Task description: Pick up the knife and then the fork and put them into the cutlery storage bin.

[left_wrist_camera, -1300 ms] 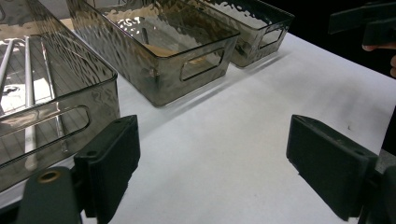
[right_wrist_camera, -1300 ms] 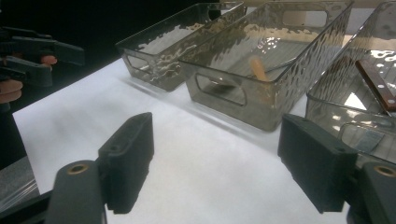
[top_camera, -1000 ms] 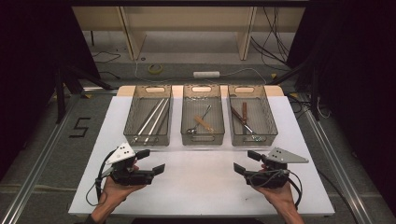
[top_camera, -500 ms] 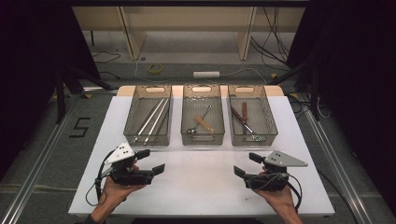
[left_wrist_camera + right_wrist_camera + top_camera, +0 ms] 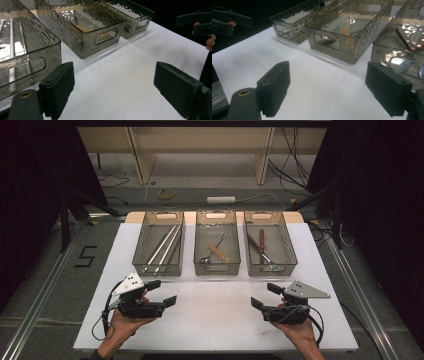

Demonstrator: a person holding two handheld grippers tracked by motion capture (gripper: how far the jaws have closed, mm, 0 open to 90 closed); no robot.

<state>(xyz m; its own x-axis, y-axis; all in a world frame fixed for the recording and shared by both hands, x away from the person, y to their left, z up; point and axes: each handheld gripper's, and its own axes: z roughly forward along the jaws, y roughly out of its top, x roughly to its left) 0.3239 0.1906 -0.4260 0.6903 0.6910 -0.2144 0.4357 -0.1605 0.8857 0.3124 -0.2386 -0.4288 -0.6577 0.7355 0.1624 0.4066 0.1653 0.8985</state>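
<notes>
On the white table (image 5: 215, 325) three smoky clear bins stand in a row. The left bin (image 5: 160, 272) holds long metal rods (image 5: 162, 247). A wooden-handled spoon (image 5: 215, 251) lies in the middle bin (image 5: 217, 269). Brown-handled cutlery (image 5: 260, 246) lies in the right bin (image 5: 272, 269). My left gripper (image 5: 162, 293) is held open near the front left, pointing right, with nothing between its jaws; the left gripper view has it (image 5: 113, 75) over bare table. My right gripper (image 5: 265, 296) stands open at the front right, pointing left and empty, likewise over bare table (image 5: 328, 75).
A floor with cables, a roll of tape (image 5: 166, 193) and a power strip (image 5: 221, 199) lies beyond the table. Metal rails run along both sides. Bare white tabletop spans the gap between the two grippers, in front of the bins.
Hardly anything: the right gripper has wavered slightly in place. Both grippers stay open and the bins are as before.
</notes>
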